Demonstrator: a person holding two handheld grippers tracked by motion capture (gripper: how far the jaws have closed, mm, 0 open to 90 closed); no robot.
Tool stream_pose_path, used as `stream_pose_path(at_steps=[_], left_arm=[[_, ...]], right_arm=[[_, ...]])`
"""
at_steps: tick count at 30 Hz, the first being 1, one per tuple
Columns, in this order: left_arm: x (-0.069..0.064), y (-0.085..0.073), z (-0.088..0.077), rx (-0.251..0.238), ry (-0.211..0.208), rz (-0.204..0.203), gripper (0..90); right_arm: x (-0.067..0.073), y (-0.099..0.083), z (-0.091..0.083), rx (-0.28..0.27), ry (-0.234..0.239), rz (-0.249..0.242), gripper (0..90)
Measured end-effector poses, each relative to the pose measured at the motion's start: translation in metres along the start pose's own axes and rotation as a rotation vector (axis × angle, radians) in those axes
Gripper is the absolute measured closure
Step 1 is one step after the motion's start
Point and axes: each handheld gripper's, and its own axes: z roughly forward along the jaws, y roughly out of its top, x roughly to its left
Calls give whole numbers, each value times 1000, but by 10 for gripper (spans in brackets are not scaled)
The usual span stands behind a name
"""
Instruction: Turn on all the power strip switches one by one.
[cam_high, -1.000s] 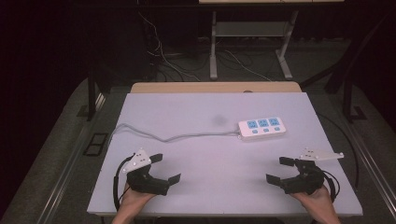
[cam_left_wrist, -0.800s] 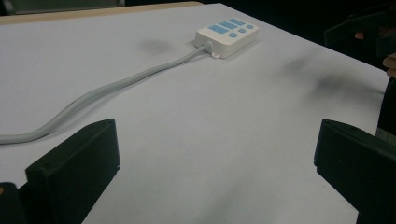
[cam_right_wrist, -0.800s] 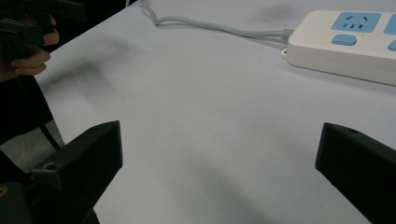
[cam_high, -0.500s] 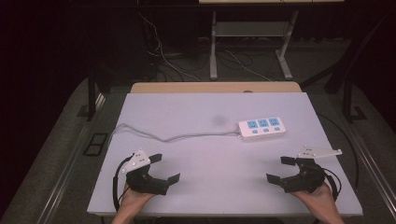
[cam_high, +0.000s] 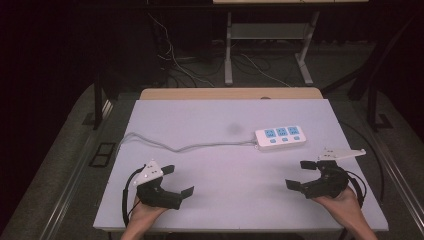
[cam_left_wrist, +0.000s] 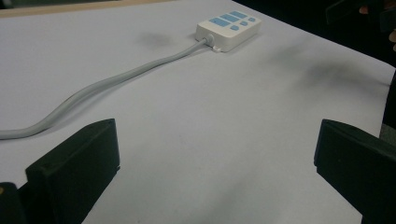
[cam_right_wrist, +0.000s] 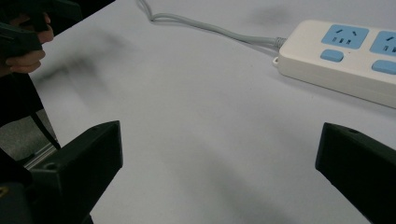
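Power strip (cam_high: 280, 136) lies far right on the table (cam_high: 210, 120), near the wide-open, empty right gripper (cam_high: 303, 174); a careless reach may shove it or snag its cable (cam_high: 190, 146), while the left gripper (cam_high: 174, 181) also gapes empty.

L hand-held gripper (cam_high: 179, 180) & R hand-held gripper (cam_high: 300, 174): jaws wide apart, low.

The white power strip (cam_high: 280, 137) with three blue sockets lies flat on the surface's far right part — its grey cable (cam_high: 190, 147) trails leftward

Glossy white plastic power strip (cam_high: 280, 136) with smooth grey cord (cam_high: 190, 146) on a matt table (cam_high: 225, 185).
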Motion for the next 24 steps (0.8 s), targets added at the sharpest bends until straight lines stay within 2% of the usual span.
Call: stream_pose_path(at_steps=[15,24], left_arm=[[0,-1,2,9,-6,3,0],[0,-1,4,10,-8,2,0]], right_arm=[[-9,17,3,41,13,-17,5],[-14,30,4,45,18,-26,5]])
